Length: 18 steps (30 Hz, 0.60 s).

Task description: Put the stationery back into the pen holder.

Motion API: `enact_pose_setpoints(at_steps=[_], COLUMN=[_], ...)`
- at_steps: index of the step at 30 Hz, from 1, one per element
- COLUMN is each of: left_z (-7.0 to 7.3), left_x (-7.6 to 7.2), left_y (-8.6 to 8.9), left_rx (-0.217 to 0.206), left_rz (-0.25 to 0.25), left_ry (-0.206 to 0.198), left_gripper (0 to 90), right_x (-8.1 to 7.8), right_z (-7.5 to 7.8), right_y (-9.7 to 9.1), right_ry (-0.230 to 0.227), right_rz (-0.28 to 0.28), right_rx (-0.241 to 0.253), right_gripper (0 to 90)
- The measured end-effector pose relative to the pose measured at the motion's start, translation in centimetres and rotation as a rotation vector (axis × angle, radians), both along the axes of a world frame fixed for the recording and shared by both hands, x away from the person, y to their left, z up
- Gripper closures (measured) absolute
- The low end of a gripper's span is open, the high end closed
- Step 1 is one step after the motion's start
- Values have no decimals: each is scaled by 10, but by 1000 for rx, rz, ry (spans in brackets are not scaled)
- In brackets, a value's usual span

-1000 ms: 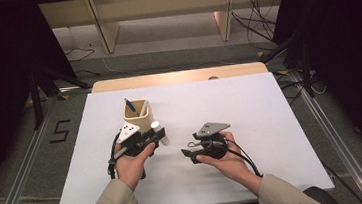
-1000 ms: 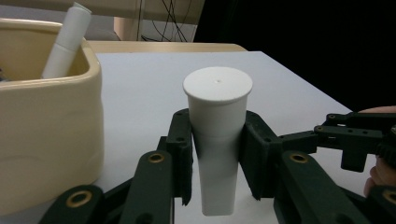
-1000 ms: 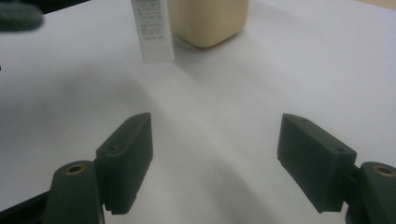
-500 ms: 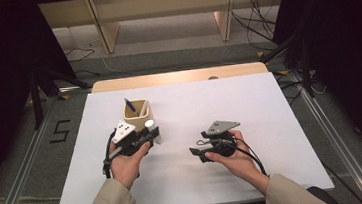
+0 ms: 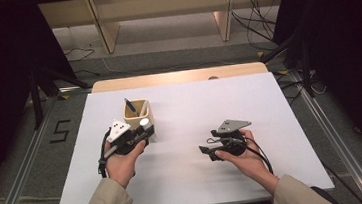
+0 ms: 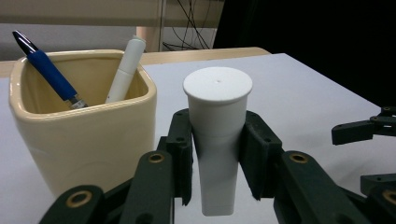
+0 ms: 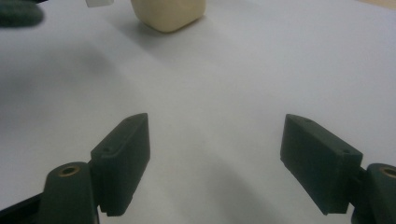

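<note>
A black "5" on the floor

A white tapered cap-like cylinder, flat end up, is held upright just beside a cream cup containing two pens.

A white table with a wooden far edge lies under the claws. Beyond them stands a wooden shelf on a grey floor. Cables trail to their far right; a "5" marks the floor at left.
</note>
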<state>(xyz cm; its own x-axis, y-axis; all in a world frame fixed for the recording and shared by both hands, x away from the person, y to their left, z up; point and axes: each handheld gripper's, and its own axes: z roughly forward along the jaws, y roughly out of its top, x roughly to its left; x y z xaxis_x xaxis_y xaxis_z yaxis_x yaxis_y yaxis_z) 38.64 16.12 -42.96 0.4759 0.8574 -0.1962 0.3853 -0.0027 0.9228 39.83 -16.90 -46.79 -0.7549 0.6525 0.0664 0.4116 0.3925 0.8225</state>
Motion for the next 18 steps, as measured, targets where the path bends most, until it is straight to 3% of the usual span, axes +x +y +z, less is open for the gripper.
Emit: enact_pose_setpoints(at_steps=[18], left_z=[8], left_x=[1], left_y=[11], left_rx=[11], left_rz=[34], left_ry=[-24], left_gripper=[673], right_x=[-5], right_z=[-2], right_y=[-17], right_ry=[1], right_rz=[-19], right_rx=[-2], right_gripper=[243])
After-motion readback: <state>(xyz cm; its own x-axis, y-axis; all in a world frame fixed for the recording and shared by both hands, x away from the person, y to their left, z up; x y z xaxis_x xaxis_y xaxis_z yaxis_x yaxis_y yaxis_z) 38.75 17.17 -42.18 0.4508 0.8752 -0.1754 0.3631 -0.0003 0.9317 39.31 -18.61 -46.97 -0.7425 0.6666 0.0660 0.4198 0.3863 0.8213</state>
